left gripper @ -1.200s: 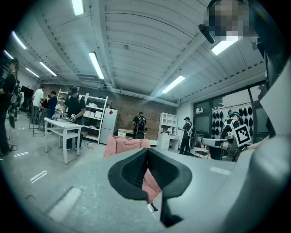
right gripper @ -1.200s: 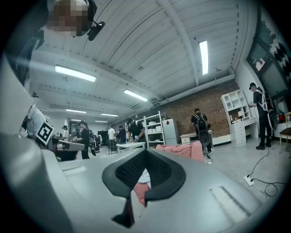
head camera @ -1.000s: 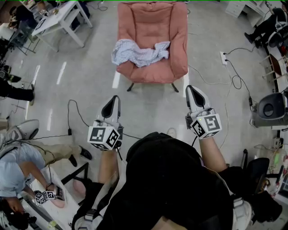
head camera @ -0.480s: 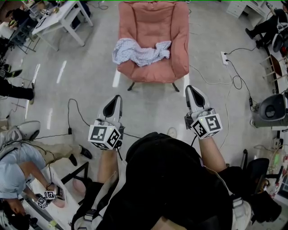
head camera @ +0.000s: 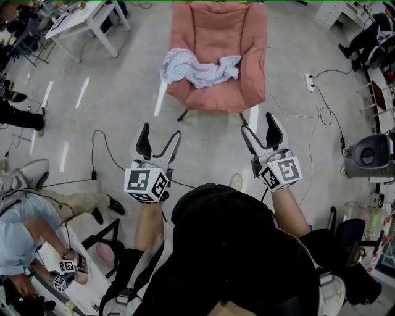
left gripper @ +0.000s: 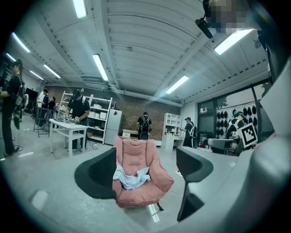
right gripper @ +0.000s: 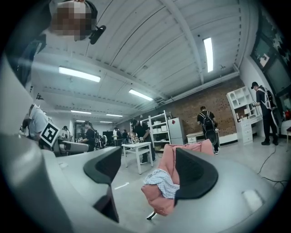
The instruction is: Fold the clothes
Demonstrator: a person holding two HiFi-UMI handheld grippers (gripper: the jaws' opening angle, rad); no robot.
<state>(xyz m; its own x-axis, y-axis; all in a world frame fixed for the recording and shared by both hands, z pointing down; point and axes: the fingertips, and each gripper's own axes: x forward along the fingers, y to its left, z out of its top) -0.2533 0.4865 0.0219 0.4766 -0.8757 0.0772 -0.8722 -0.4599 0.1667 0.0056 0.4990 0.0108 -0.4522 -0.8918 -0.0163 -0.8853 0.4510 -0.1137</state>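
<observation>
**Both tongs opened wide before a garment heaped on a pink armchair**

At the far left of the grey floor, a person in a pale blue shirt is seen bent over a low stand, and a white table is set near the top left corner.

The left gripper is held level over the floor, well apart from the chair. Its jaws have just been opening and are now spread wide. Nothing is gripped between them, and only the distant armchair is framed there in the left gripper view.

Straight ahead, a crumpled pale blue-and-white garment is laid across the seat of the pink armchair. One end is bunched at the seat's left edge and the other reaches towards its right side. The front edge of the seat is left bare.

The right gripper is held level beside the left one, with the wearer's black-clad torso below and between the two. Its jaws too have just been opening and are spread wide, with nothing held between them.

To the right, a white power strip and dark cables are strewn over the floor.
</observation>
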